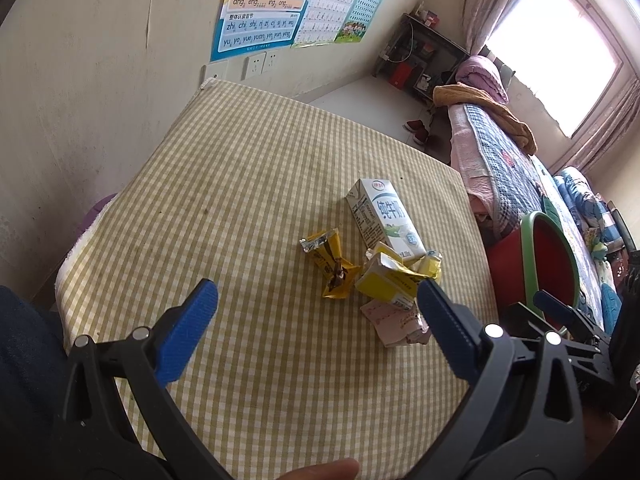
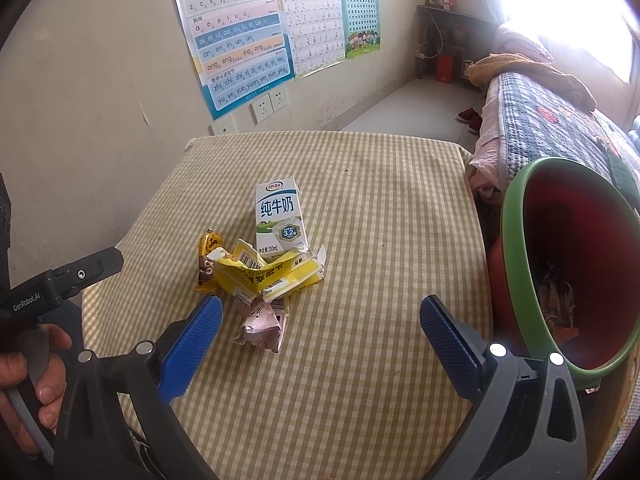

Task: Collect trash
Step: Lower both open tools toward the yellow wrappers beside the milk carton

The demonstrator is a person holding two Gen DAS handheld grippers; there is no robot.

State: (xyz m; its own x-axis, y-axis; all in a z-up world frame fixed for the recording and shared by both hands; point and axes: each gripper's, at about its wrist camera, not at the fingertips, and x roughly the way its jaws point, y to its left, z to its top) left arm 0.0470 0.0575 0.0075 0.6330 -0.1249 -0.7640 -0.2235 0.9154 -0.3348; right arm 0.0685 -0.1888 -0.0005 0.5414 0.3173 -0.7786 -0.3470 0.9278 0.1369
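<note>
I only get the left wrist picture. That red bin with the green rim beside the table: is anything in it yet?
Observer: Yes. The right wrist view looks into the red bin, and crumpled scraps lie at its bottom.
Operator: What's on the front of the milk carton?
Observer: The milk carton lies front up, with a blue badge reading 3.2g.
Operator: Is the other tool holding anything?
Observer: No. The right gripper has its fingers spread apart with only checked cloth between them.
</note>
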